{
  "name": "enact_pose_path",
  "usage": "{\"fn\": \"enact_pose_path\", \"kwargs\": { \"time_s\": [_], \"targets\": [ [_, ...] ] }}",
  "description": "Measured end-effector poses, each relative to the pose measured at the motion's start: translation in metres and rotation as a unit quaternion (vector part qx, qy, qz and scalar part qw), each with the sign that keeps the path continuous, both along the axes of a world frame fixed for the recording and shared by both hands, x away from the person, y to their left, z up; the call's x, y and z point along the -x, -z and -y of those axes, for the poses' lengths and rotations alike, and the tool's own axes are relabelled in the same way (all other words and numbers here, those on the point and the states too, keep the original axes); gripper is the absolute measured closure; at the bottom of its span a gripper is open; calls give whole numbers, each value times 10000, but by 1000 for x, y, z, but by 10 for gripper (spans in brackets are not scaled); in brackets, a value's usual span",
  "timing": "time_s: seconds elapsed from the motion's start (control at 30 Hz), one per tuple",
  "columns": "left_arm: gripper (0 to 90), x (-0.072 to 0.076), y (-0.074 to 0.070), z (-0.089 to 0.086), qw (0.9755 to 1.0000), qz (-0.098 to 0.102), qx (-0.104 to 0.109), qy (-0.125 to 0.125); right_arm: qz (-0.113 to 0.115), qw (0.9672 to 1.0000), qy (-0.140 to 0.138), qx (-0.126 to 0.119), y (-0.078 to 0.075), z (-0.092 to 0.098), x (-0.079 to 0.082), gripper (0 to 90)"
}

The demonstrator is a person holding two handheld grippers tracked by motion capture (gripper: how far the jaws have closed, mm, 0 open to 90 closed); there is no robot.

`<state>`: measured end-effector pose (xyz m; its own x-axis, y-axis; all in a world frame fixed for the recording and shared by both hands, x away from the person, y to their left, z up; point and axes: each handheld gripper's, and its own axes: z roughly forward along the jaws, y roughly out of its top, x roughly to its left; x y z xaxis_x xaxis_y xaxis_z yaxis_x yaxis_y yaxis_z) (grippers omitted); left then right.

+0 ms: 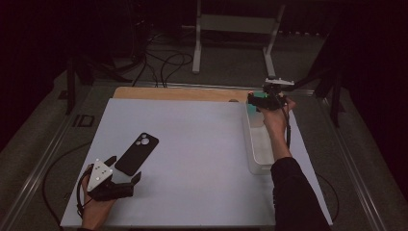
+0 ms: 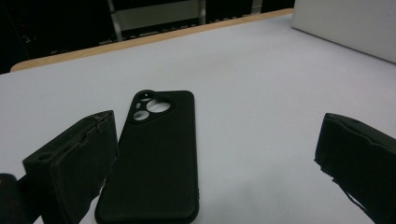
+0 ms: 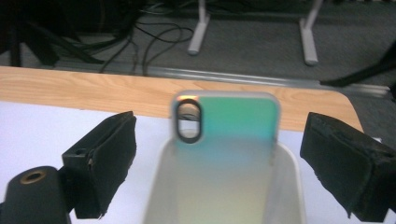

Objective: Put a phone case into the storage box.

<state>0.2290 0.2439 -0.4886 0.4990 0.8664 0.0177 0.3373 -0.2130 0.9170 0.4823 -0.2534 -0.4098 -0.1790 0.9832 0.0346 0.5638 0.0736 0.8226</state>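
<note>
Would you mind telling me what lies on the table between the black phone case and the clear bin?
Nothing: in the high view the white table top is bare between the black phone case and the clear bin.

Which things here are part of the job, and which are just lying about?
In the job:
- black soft phone case, flat on the white board beside the open left gripper
- iridescent green phone case, leaning in the translucent plastic bin, loose between the open right gripper jaws

Lying about:
- white metal stand on the floor
- black cables on the floor
</note>
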Motion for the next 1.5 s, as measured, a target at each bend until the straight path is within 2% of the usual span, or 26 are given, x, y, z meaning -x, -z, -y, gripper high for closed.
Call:
{"fn": "enact_pose_path", "kwargs": {
  "time_s": [0.2, 0.27, 0.43, 0.6, 0.9, 1.0, 1.27, 1.43, 1.5],
  "targets": [
    [1, 0, 0, 0, 10000, -6, 11, 7, 156, 9983, -555, -44, -13, -15, 19, 111],
    [0, 0, 0, 0, 10000, -4, 16, 10, 189, 9966, -792, -106, -16, -21, 26, 112],
    [0, 0, 0, -1, 10000, -12, 35, -5, 313, 9923, -1195, -25, -18, -36, 46, 111],
    [1, 0, 0, -1, 10000, -17, 41, -11, 409, 9874, -1529, 69, -20, -46, 67, 111],
    [0, 0, 0, 1, 10000, -32, 30, 9, 523, 9754, -2137, -138, -16, -62, 112, 110],
    [1, 0, 0, 1, 10000, -37, 27, 11, 596, 9729, -2232, -98, -13, -66, 126, 110],
    [1, 0, 1, 0, 10000, -65, 26, 19, 602, 9706, -2324, -191, 2, -67, 156, 112],
    [0, -1, 1, -2, 9999, -96, 77, 9, 476, 9715, -2316, -141, 13, -60, 166, 111],
    [0, -1, 1, -3, 9999, -112, 103, 2, 547, 9726, -2258, -111, 15, -56, 171, 112]
  ]
}}
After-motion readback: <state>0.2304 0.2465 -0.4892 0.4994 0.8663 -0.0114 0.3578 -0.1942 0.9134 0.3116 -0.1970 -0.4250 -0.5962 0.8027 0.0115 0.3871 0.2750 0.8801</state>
